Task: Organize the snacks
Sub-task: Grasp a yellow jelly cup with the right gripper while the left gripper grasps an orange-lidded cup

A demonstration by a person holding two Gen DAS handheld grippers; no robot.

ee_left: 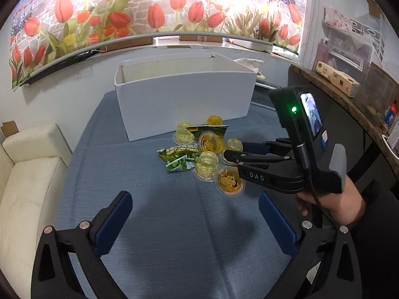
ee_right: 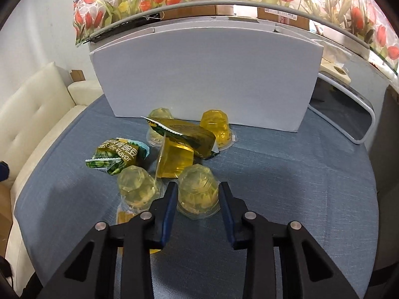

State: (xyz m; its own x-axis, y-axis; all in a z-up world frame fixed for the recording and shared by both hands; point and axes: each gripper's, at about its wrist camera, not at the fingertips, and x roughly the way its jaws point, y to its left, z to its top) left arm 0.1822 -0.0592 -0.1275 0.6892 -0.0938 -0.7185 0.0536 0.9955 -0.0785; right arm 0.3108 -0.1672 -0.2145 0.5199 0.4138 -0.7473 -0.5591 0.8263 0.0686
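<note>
Several yellow jelly cups and green snack packets lie in a heap on the blue tablecloth in front of a white open box. My right gripper is shut on one upside-down jelly cup, a pad pressed on each side. Just left of it stands another cup, and a tipped cup lies behind. A garlic pea packet lies left of the heap. My left gripper hangs open over bare cloth, short of a cup lying lid-up.
A cream sofa borders the table on the left. At the right a wooden shelf holds boxes, and a white-rimmed frame stands beside the box. A person's hand grips the right gripper's handle.
</note>
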